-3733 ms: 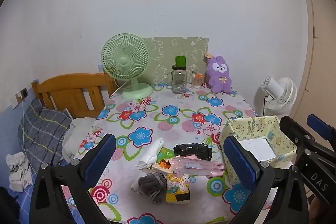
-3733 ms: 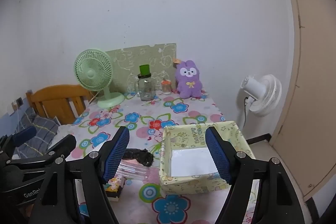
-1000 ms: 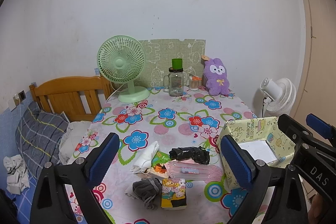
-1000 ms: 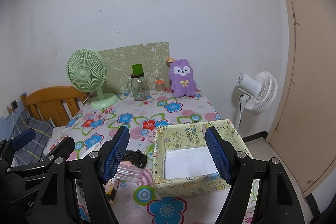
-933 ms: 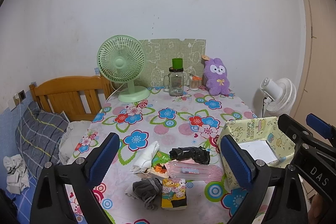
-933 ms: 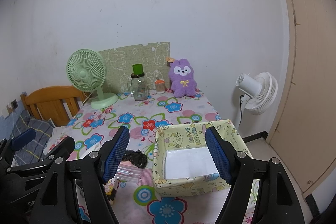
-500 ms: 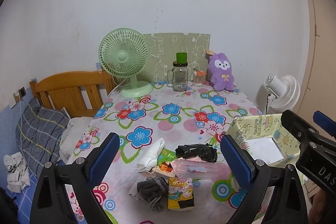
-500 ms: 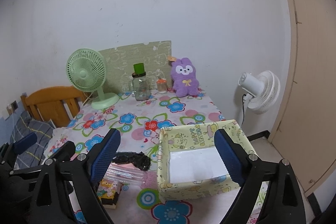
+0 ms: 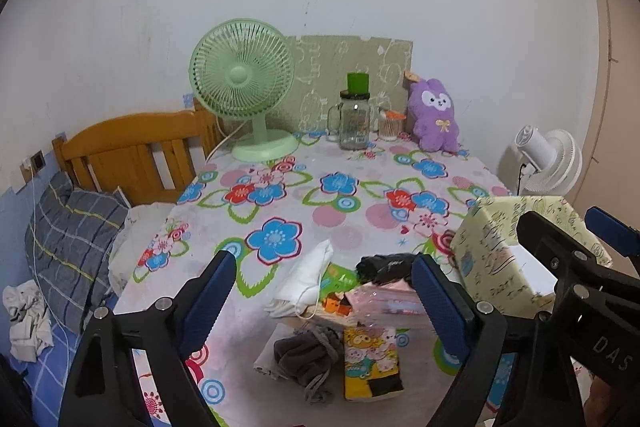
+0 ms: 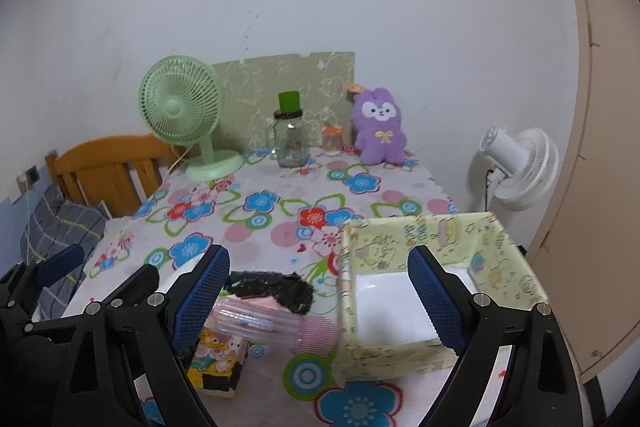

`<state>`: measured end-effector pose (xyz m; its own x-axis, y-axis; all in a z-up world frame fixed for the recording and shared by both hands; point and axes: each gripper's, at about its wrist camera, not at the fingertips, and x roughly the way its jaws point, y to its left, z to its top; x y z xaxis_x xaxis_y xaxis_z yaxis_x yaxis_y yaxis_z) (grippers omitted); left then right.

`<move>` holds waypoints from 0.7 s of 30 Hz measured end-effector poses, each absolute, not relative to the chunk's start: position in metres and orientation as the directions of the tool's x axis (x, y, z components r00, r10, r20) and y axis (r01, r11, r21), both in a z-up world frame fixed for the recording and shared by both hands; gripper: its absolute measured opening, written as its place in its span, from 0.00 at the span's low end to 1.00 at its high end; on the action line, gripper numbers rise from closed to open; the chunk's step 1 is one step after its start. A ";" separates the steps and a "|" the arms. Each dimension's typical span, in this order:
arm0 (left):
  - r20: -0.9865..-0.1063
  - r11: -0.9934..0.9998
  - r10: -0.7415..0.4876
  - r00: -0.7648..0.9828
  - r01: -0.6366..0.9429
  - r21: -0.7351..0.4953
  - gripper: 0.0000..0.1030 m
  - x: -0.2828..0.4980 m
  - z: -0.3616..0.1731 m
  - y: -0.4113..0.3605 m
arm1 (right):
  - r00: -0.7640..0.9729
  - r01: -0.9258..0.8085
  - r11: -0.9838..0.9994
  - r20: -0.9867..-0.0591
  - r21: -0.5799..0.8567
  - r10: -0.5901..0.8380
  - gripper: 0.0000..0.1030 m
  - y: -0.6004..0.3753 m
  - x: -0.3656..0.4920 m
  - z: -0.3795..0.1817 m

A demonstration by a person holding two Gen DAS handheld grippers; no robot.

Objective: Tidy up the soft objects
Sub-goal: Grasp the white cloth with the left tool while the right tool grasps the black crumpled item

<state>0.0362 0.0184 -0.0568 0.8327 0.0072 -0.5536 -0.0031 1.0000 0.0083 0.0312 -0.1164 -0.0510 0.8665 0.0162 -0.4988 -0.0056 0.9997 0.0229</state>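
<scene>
The soft things lie together in a small heap at the near part of the counter, which is covered with a flowered cloth: a white cloth, a grey drawstring pouch, a black crumpled piece, a clear pink packet and a yellow cartoon packet. They touch or overlap each other, so probably they wait there to be sorted one after another. Just beside the heap, on its right, stands the yellow paper box with the open side up and only a white bottom visible inside; I judge it is placed so near because it should receive the things, and the way from heap to box is short. The left hand-held gripper hangs over the heap, its jaws wide but closing a little; the white cloth and the pouch appear between its fingers in the view, but the pads touch nothing. The right hand-held gripper is held with jaws wide apart and empty, between the black piece and the box wall. At the far edge the green fan, the glass jar and the purple plush rabbit stand well apart from the heap, against the wall.
</scene>
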 end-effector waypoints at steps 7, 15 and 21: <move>-0.587 1.000 0.010 0.810 -0.003 0.012 0.86 0.041 -0.080 0.025 | 0.859 -0.028 1.000 -0.511 -0.009 0.019 0.88 -0.097 0.038 -0.072; -0.630 1.000 0.017 0.777 -0.009 0.016 0.84 0.050 -0.102 0.031 | 0.824 -0.074 0.997 -0.562 0.002 0.063 0.87 -0.079 0.050 -0.093; -0.662 0.999 0.032 0.749 -0.016 0.029 0.81 0.062 -0.117 0.038 | 0.797 -0.096 0.995 -0.599 0.002 0.078 0.87 -0.067 0.063 -0.109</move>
<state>0.0622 0.0377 -0.1175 0.7485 0.0317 -0.6623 -0.0164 0.9994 0.0292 0.0626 -0.0673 -0.1087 0.7970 0.0785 -0.5988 -0.0962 0.9954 0.0024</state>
